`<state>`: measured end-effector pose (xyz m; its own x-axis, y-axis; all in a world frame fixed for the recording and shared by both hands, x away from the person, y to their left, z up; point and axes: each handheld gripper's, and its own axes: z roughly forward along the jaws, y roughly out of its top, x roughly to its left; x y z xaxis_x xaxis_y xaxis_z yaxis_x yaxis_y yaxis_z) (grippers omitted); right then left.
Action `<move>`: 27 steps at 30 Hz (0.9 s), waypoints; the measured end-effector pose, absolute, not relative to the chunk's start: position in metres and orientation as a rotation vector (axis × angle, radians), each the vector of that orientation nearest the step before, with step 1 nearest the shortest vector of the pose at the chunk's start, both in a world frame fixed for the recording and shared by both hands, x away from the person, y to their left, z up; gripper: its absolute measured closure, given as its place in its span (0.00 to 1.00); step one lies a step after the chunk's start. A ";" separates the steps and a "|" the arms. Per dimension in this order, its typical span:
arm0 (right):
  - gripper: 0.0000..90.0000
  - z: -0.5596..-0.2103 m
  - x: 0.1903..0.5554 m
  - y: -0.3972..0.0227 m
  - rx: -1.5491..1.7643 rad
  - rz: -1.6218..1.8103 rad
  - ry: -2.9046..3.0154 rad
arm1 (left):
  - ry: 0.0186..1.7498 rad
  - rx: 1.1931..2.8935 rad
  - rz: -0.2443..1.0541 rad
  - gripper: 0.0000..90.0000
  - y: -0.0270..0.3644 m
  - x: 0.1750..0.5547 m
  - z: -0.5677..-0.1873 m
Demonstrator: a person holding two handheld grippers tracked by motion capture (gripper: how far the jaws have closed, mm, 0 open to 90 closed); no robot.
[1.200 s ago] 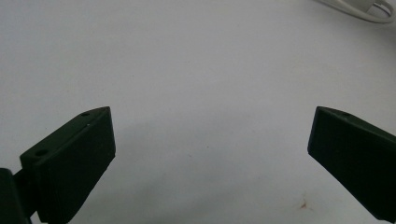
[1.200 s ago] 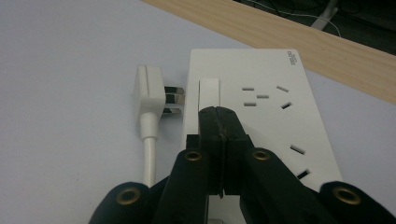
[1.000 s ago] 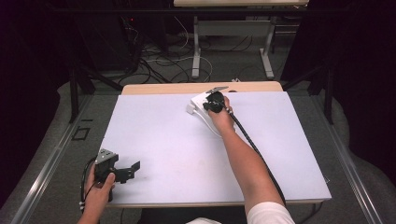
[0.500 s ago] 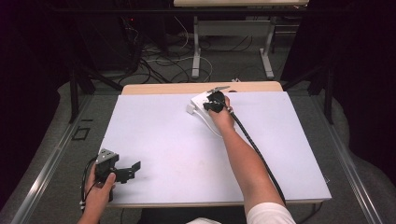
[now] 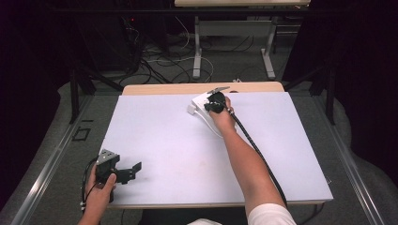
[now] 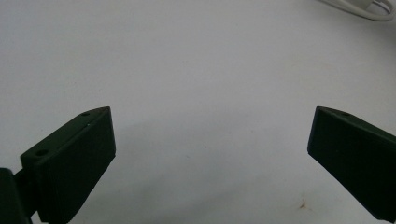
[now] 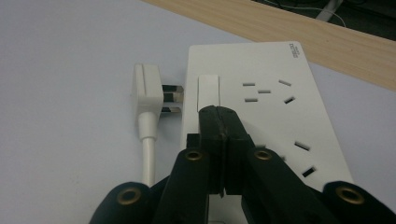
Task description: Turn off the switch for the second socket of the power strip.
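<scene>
A white power strip [image 7: 271,102] lies flat near the table's far edge [image 5: 198,102]. My right gripper [image 7: 218,114] is shut with nothing between its jaws, and its closed tips sit at the near end of the strip's white rocker switch [image 7: 208,86]. A white plug [image 7: 147,91] lies on the table just left of the strip, its metal prongs pointing at the strip's side, its cord running toward me. In the high view the right gripper [image 5: 213,104] is over the strip. My left gripper [image 5: 136,168] rests open at the front left corner, its jaws wide apart over bare table [image 6: 210,149].
The white table top [image 5: 164,140] has a wooden strip [image 5: 164,88] along its far edge. A loop of white cord [image 6: 364,9] lies beyond the left gripper. Table legs and floor cables [image 5: 155,61] stand behind the table.
</scene>
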<state>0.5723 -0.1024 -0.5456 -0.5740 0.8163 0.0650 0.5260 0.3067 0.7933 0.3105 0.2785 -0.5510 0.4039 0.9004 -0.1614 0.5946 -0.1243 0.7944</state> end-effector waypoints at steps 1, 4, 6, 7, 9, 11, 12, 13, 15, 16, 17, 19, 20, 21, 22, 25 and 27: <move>1.00 -0.545 0.572 -0.102 1.186 1.134 2.232 | 1.292 1.825 0.460 0.01 0.279 0.310 -0.551; 0.99 -0.544 0.570 -0.102 1.195 1.114 2.229 | 1.292 1.827 0.460 0.01 0.279 0.311 -0.551; 0.99 -0.543 0.569 -0.103 1.189 1.116 2.232 | 1.293 1.829 0.459 0.01 0.278 0.311 -0.551; 0.99 -0.543 0.569 -0.103 1.189 1.116 2.232 | 1.292 1.830 0.460 0.01 0.278 0.311 -0.551; 0.98 -0.541 0.569 -0.103 1.187 1.119 2.239 | 1.289 1.830 0.461 0.01 0.278 0.311 -0.551; 0.98 -0.539 0.567 -0.103 1.182 1.119 2.237 | 1.289 1.831 0.463 0.01 0.278 0.311 -0.551; 0.98 -0.538 0.567 -0.102 1.182 1.123 2.233 | 1.289 1.832 0.463 0.01 0.278 0.311 -0.551; 0.98 -0.538 0.566 -0.102 1.178 1.132 2.231 | 1.290 1.833 0.461 0.01 0.277 0.310 -0.551; 0.97 -0.536 0.565 -0.102 1.175 1.127 2.237 | 1.290 1.835 0.461 0.01 0.277 0.310 -0.551; 0.97 -0.535 0.565 -0.102 1.166 1.128 2.236 | 1.290 1.834 0.460 0.01 0.277 0.310 -0.551; 0.96 -0.534 0.564 -0.101 1.170 1.130 2.239 | 1.290 1.834 0.460 0.01 0.277 0.310 -0.551; 0.96 -0.534 0.563 -0.101 1.171 1.133 2.239 | 1.286 1.833 0.463 0.01 0.277 0.311 -0.551; 0.96 -0.533 0.563 -0.101 1.171 1.131 2.238 | 1.283 1.833 0.465 0.01 0.277 0.311 -0.551; 0.95 -0.533 0.562 -0.101 1.168 1.137 2.243 | 1.285 1.835 0.459 0.01 0.277 0.310 -0.551; 0.95 -0.531 0.561 -0.100 1.174 1.137 2.234 | 1.284 1.836 0.458 0.01 0.277 0.310 -0.551; 0.94 -0.530 0.560 -0.099 1.170 1.137 2.237 | 1.285 1.831 0.462 0.01 0.277 0.309 -0.551; 0.93 -0.527 0.559 -0.099 1.163 1.136 2.237 | 1.286 1.831 0.462 0.01 0.277 0.309 -0.550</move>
<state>0.5586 -0.0989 -0.5274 -0.5887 0.8075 0.0360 0.5057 0.3332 0.7958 0.3091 0.2770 -0.5504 0.4080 0.8994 -0.1569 0.5938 -0.1308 0.7939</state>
